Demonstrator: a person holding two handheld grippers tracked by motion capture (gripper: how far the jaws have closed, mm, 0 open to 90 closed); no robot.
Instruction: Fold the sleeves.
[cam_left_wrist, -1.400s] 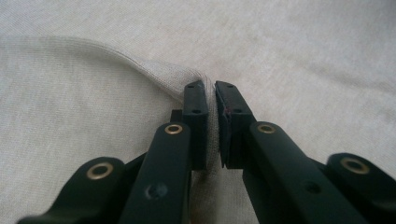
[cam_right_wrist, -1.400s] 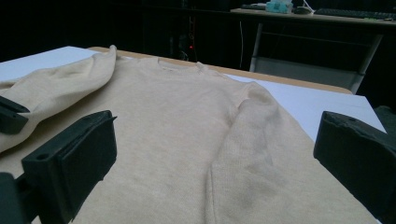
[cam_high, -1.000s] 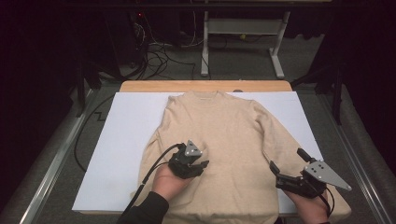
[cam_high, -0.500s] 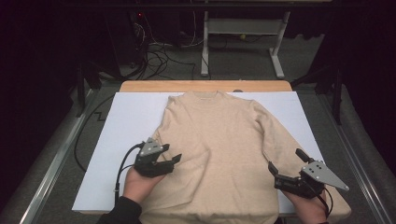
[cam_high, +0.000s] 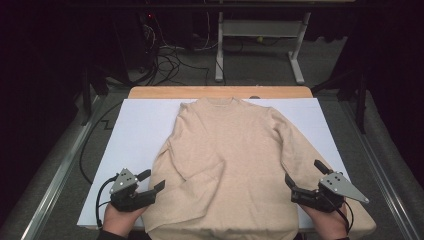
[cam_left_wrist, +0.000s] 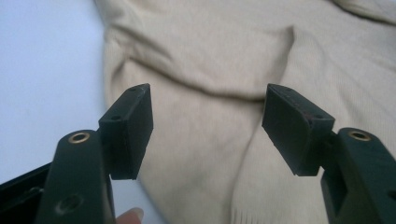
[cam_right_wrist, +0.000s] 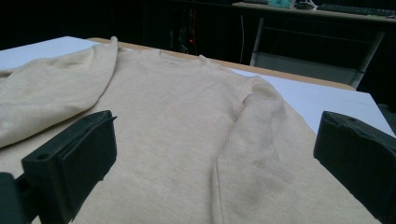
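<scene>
Two tongs hover at the near edge of the bench, one at each lower corner of a beige sweater (cam_high: 230, 165). The left tongs (cam_high: 150, 181) stand partly open, and their jaws have just been opening; nothing is between them, the pads clear of the knit, with the sweater's left hem corner and the folded-in left sleeve (cam_left_wrist: 201, 70) lying just beyond their tips. The right tongs (cam_high: 305, 177) gape wide and hold nothing, poised over the cuff end of the right sleeve (cam_high: 300, 145), which runs down the sweater's right side. The sweater lies flat, face up, neck to the far side, on a white sheet (cam_high: 135, 130) that covers most of the wooden bench (cam_high: 220, 92); its left sleeve is already laid across the body, the right sleeve not yet. Beyond the bench the floor is dark, with cables (cam_high: 165, 60) and a white frame (cam_high: 260, 30). By my reading this is a fold in progress, between grips: the left tongs look set to take the near left hem. The next move calls for lowering the pads onto the edge and pinching enough cloth to lift without dragging the folded sleeve askew.
</scene>
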